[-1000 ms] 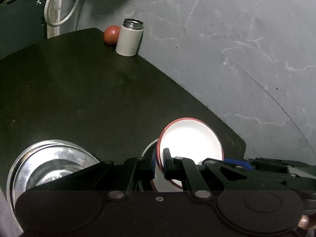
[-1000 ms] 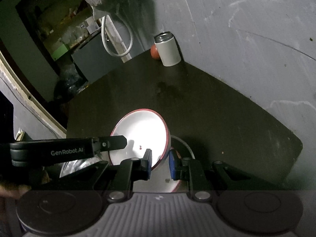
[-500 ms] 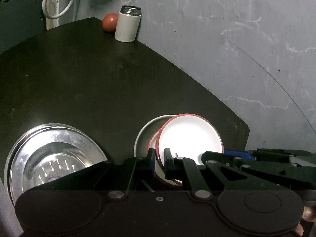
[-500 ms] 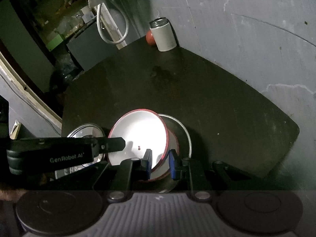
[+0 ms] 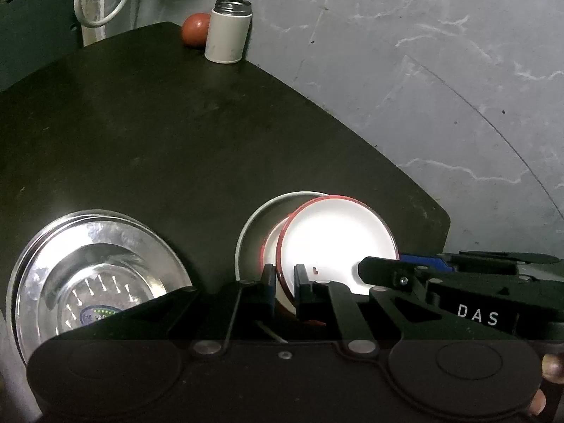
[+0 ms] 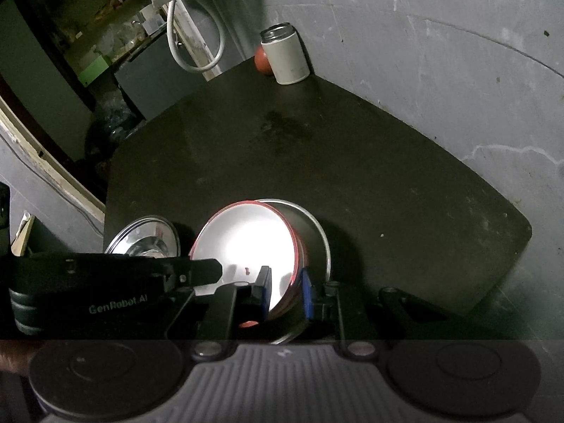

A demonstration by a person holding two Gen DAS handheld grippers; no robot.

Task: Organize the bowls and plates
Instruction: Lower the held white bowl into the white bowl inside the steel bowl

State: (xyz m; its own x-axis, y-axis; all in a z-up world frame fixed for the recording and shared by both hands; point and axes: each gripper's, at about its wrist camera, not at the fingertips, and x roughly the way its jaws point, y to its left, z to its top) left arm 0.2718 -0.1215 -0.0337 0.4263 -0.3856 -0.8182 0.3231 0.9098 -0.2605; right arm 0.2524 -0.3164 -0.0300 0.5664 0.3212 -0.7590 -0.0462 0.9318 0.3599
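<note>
A white bowl with a red rim [image 5: 335,239] is held tilted over a shallow steel plate [image 5: 253,232] on the dark table. My left gripper [image 5: 283,289] is shut on the bowl's near left rim. My right gripper [image 6: 285,289] is shut on the bowl's [image 6: 246,243] opposite rim, with the steel plate [image 6: 313,232] beneath. A second red-rimmed bowl seems to sit under the held one. A stack of steel plates [image 5: 95,268] lies at the left; it also shows in the right wrist view [image 6: 148,236].
A white steel-topped canister [image 5: 227,31] and a red ball [image 5: 195,30] stand at the table's far corner against the grey wall. The dark table [image 5: 158,134] ends just right of the bowl. A white hose [image 6: 194,35] hangs beyond the table.
Both grippers have carried the bowl up and back, so more of the steel plate under it and the plate stack at the left have come into view.
</note>
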